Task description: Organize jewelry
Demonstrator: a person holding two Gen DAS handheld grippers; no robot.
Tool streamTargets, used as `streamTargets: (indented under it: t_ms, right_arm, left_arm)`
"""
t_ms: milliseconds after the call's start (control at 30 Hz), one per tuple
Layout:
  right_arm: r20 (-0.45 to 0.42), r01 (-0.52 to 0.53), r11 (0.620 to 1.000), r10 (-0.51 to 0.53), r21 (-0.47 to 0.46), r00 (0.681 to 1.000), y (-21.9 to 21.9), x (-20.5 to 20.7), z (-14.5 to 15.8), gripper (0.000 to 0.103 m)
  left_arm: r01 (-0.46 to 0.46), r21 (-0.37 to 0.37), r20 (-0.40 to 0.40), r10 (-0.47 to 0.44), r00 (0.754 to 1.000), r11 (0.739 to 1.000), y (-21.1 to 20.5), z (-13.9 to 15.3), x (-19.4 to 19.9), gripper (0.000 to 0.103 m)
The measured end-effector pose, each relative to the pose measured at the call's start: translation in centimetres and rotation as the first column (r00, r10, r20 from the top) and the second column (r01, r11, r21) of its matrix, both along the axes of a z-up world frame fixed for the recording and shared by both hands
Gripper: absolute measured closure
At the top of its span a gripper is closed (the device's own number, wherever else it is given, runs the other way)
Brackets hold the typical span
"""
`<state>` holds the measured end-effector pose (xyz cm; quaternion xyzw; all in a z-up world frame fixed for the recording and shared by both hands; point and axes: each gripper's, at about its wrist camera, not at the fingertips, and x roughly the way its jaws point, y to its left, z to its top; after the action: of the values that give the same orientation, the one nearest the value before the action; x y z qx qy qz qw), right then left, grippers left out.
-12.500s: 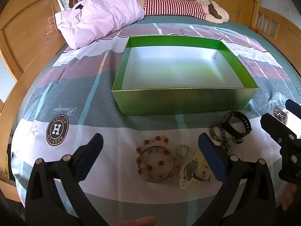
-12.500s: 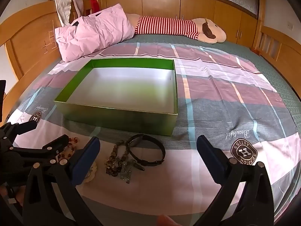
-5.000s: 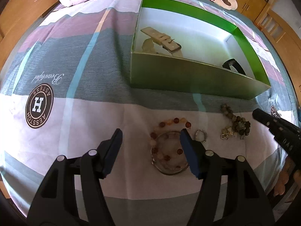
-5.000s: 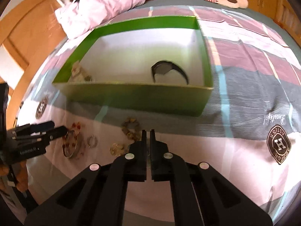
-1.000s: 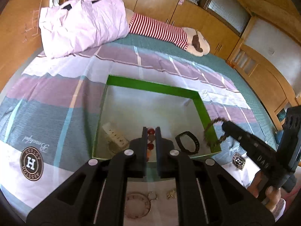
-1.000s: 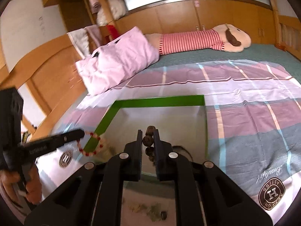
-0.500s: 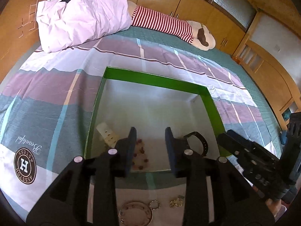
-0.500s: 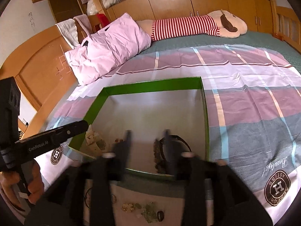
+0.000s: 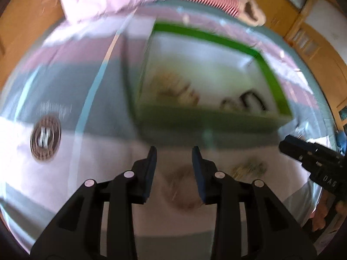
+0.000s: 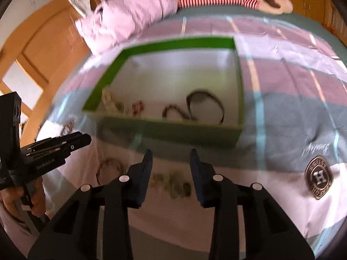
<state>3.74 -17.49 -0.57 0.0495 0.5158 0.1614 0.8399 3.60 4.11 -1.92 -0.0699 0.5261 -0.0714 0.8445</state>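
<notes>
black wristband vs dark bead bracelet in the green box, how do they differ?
The black wristband is a smooth, solid strap, while the dark bead bracelet is a string of small beads. The wristband forms the larger loop and the bracelet a smaller, irregular one. The wristband lies nearer the box's right wall, with the bracelet to its left. Both rest inside the green box, close together.

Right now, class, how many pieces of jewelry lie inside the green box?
4, though blur may hide more: a cream strap at the left wall, red beads, a dark beaded bracelet, and a black band at right.
</notes>
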Motion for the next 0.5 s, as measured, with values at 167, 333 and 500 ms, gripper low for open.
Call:
streamTargets:
  t_ms: [167,333,500]
  right_arm:
    - [-0.091,-0.061,0.992,0.051,-0.107,0.995,2.0,-0.2,-2.7,0.066]
    - [-0.135,-0.082,0.987,0.063,-0.141,0.989,2.8,0.0,-4.3,0.066]
    - [-0.133,-0.095,0.984,0.075,-0.154,0.988,3.4,-0.1,-4.6,0.067]
  left_arm:
    - [0.009,0.031,-0.059,-0.007,0.998,0.999,-0.1,-1.6,-0.5,0.060]
    - [0.062,0.064,-0.133,-0.053,0.990,0.996,-1.4,-3.6,-0.6,0.085]
    - [0.092,0.079,-0.135,-0.081,0.988,0.993,-2.2,-4.0,-0.9,0.088]
